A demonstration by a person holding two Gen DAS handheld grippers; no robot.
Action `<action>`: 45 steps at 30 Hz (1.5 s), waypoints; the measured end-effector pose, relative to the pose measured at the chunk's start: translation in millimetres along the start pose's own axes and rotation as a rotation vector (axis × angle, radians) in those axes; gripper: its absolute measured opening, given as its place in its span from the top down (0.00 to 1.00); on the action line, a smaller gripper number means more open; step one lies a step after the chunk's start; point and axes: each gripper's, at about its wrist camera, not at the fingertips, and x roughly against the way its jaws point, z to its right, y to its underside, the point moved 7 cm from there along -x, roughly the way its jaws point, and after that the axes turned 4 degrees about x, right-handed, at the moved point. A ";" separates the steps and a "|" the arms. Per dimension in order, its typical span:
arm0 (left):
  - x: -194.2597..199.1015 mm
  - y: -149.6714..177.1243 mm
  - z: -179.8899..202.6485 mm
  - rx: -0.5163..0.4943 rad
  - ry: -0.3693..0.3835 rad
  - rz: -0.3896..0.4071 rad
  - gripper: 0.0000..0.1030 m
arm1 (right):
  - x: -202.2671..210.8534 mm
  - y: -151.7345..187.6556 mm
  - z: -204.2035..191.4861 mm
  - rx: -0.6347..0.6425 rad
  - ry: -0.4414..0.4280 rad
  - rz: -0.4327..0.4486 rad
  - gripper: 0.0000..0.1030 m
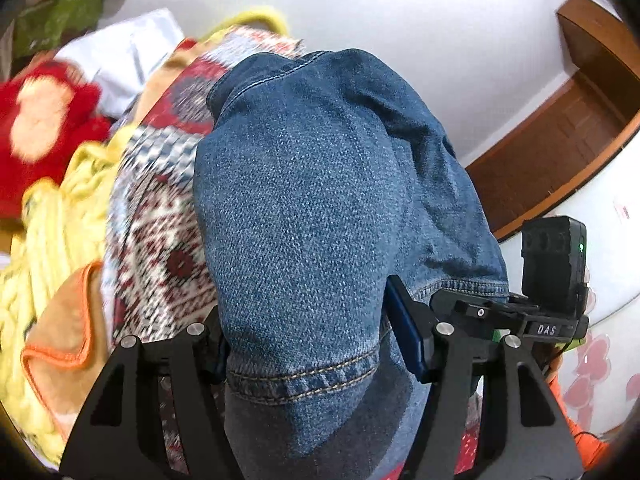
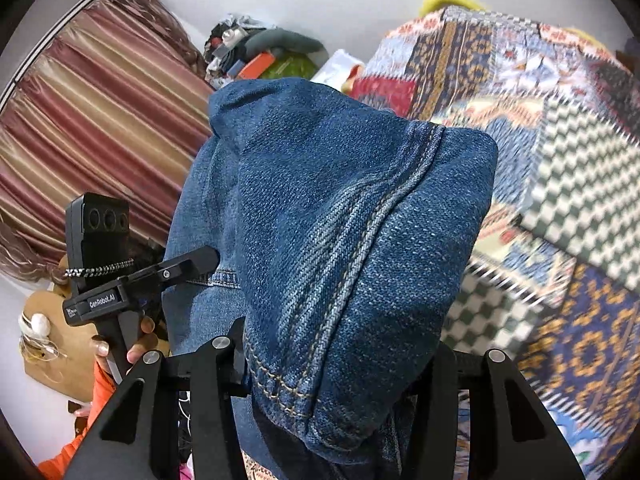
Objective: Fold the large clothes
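A pair of blue jeans (image 1: 312, 200) fills the middle of the left wrist view, draped forward over my left gripper (image 1: 316, 364), whose jaws are shut on its stitched hem. The same jeans (image 2: 344, 240) fill the right wrist view, where my right gripper (image 2: 340, 360) is shut on another hemmed edge with a double seam. The denim hangs lifted above a patchwork bedspread (image 2: 540, 152). My left gripper also shows in the right wrist view (image 2: 200, 262), its fingers against the denim; the right gripper's body shows at the right of the left wrist view (image 1: 554, 264).
The patterned bedspread (image 1: 160, 208) lies under the jeans. A yellow garment (image 1: 60, 232), an orange towel (image 1: 68, 340) and a red plush (image 1: 44, 116) lie to the left. A striped curtain (image 2: 92, 128) hangs at the left, a clutter pile (image 2: 260, 56) by the white wall, a wooden door (image 1: 560, 136) at the right.
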 end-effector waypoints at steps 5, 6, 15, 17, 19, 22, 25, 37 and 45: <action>-21.9 26.7 -44.4 0.072 -0.029 -0.061 0.38 | -46.1 26.6 10.1 -0.063 -0.024 -0.075 0.55; -27.7 32.1 -52.3 0.087 -0.032 -0.074 0.38 | -55.8 31.7 14.4 -0.076 -0.023 -0.096 0.55; -84.7 55.9 -122.2 0.258 0.018 -0.170 0.36 | -118.2 35.2 49.8 -0.097 0.017 -0.189 0.52; -90.0 59.4 -129.1 0.263 0.015 -0.177 0.33 | -129.7 34.5 56.1 -0.101 0.028 -0.210 0.45; -90.9 61.9 -133.3 0.268 0.027 -0.175 0.32 | -136.6 34.3 60.6 -0.102 0.024 -0.231 0.39; -85.5 65.2 -133.7 0.253 0.014 -0.165 0.31 | -136.2 39.6 64.3 -0.130 -0.001 -0.251 0.38; -75.4 64.8 -129.0 0.207 -0.057 -0.144 0.31 | -130.1 43.7 65.0 -0.144 0.014 -0.256 0.38; -17.2 126.2 -71.1 -0.059 -0.261 -0.091 0.31 | -42.7 77.1 59.7 -0.028 0.209 -0.175 0.32; -5.4 155.6 -54.1 -0.106 -0.345 -0.072 0.31 | 6.4 103.6 36.2 0.070 0.305 -0.121 0.32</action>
